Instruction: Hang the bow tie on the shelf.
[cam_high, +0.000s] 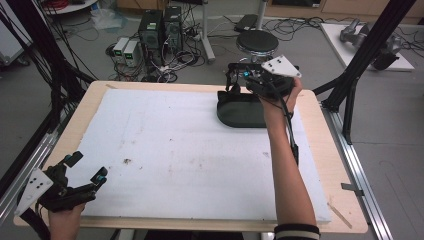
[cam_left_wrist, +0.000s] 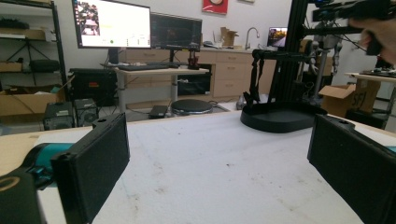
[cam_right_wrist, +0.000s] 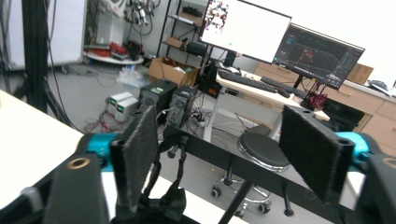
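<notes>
left gripper (cam_high: 85, 175): lower left of the high view, jaws spread wide, holding nothing, resting on the white foam mat (cam_high: 175, 150)
black stand (cam_high: 242, 107): upper right of the mat, oval base, crossbar on top
right gripper (cam_right_wrist: 219, 154): jaws released, straddling the stand's crossbar (cam_right_wrist: 261, 175)
advice, as a judgement: centre the bar between the pads before clenching

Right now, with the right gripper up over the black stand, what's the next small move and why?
Probably lower the right gripper a little onto the stand's horizontal bar. Its fingers are open, apart on either side of the bar and holding nothing. The left gripper rests open at the near table edge.
</notes>
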